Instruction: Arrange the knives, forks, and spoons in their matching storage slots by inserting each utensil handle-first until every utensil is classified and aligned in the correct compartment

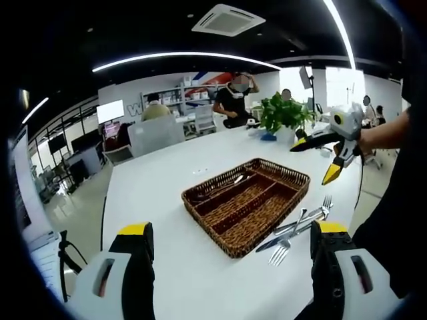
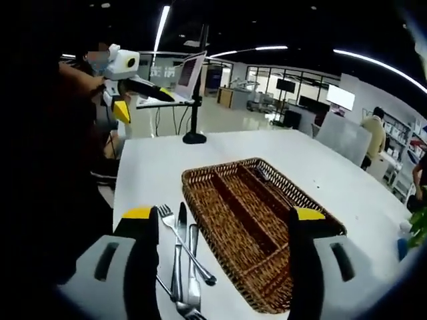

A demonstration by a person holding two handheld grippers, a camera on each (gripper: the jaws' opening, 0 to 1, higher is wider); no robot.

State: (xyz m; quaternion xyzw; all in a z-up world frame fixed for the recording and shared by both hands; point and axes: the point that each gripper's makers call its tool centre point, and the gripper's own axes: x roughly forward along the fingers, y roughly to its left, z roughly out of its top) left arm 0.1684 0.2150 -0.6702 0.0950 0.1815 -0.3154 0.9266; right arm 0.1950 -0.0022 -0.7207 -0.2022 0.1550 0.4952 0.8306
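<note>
Wicker tray (image 2: 263,227) is seen centred on the white table (image 2: 153,173), ahead of both grippers. Loose cutlery (image 2: 180,257), forks and knives, lies just beside the tray's edge, touching nothing held. Left gripper (image 1: 230,233) jaws are spread wide, empty; right gripper (image 2: 223,217) jaws likewise spread, empty, with the cutlery near its left jaw. One utensil is visible inside the tray; type cannot be told. Wall lettering too blurred to be read.
</note>
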